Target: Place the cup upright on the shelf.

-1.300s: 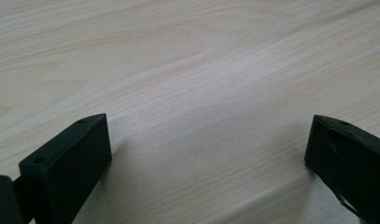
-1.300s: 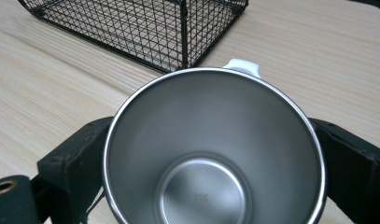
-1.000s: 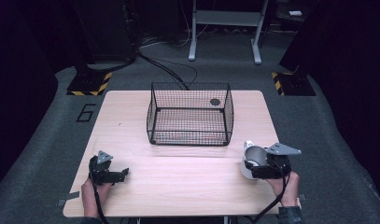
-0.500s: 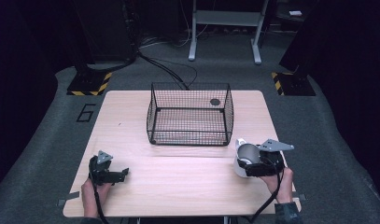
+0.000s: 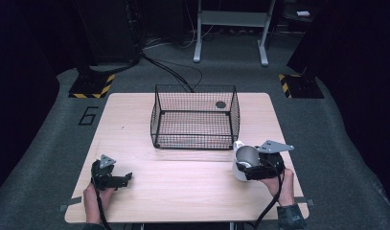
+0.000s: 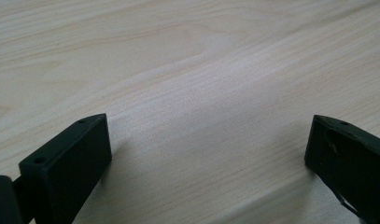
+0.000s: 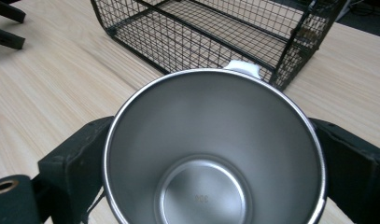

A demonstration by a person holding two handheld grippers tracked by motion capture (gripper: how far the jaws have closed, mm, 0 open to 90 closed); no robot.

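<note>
Right claw (image 5: 250,165), lower right, is clamped on an upright steel cup (image 7: 214,154) just below-right of the wire basket (image 5: 194,117); left claw (image 5: 117,178), lower left, stands apart and empty.

Small dark round object (image 5: 221,104) in wire basket (image 5: 194,117): too small to identify. Steel cup (image 7: 214,149) cut off at bottom edge in right gripper view; outer wall hidden there. Marking on cup floor too blurred to read.
</note>
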